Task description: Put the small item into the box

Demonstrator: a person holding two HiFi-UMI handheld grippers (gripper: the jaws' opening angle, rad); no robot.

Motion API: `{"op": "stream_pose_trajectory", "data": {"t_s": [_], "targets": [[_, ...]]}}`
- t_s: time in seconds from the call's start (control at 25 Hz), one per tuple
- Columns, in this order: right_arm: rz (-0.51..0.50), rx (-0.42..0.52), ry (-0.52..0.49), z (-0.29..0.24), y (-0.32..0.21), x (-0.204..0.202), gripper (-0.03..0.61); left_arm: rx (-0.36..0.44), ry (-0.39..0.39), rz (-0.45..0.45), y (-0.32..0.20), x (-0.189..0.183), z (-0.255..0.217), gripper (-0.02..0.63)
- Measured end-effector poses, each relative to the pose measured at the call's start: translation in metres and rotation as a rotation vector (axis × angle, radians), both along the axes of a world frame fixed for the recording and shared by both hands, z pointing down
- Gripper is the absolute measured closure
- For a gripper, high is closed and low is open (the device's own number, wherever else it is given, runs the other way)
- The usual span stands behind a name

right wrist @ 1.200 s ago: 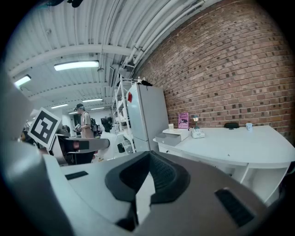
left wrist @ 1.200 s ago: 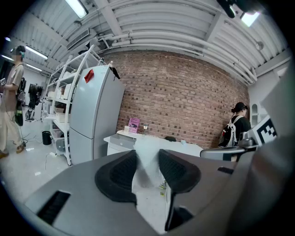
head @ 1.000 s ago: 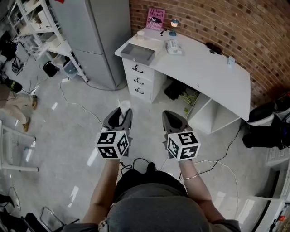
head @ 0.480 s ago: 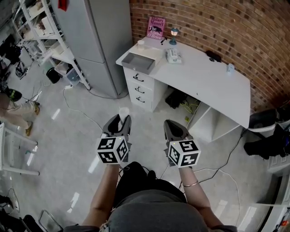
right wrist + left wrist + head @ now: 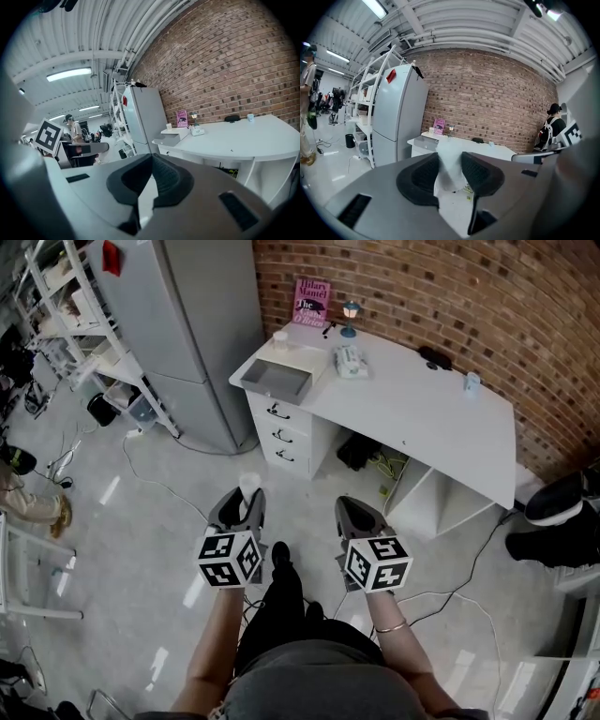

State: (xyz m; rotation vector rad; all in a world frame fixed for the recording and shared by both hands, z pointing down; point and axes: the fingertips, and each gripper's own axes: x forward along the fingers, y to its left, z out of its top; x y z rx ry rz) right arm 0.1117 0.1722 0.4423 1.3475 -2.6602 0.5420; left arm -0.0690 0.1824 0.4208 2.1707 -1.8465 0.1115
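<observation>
A small pale, translucent item (image 5: 248, 483) sticks out of my left gripper (image 5: 246, 497), which is shut on it; in the left gripper view the item (image 5: 449, 157) sits pinched between the two dark pads (image 5: 426, 176). My right gripper (image 5: 355, 506) is held level beside it, jaws closed together with nothing between them (image 5: 150, 164). Both hang over the floor, well short of the white desk (image 5: 422, 418). The grey open box (image 5: 277, 379) stands on the desk's left end above the drawers, and is also in the left gripper view (image 5: 423, 142) and the right gripper view (image 5: 176, 133).
On the desk stand a pink book (image 5: 310, 302), a small lamp (image 5: 350, 315) and a white device (image 5: 349, 359). A tall grey cabinet (image 5: 192, 324) and white shelving (image 5: 66, 306) stand left of it. Cables (image 5: 141, 451) trail over the floor. A person (image 5: 28, 498) is at the far left.
The desk and box have slid lower and nearer in the head view as the person walks toward them. Both grippers keep their grip and spacing; a leg steps forward between them.
</observation>
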Motion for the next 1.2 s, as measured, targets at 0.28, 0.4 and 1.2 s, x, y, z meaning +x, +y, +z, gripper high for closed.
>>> {"op": "stream_pose_trajectory", "data": {"t_s": [0.28, 0.4, 1.2], "targets": [[0.004, -0.007, 0.006, 0.001, -0.054, -0.023, 0.572, -0.013, 0.006, 0.013, -0.059, -0.022, 0.009, 0.445], [0.013, -0.002, 0.005, -0.003, -0.091, -0.035, 0.572, -0.012, 0.014, 0.015, -0.094, -0.035, 0.01, 0.445], [0.14, -0.036, 0.013, -0.011, -0.252, -0.096, 0.573, -0.042, 0.025, 0.106, -0.259, -0.109, 0.013, 0.445]]}}
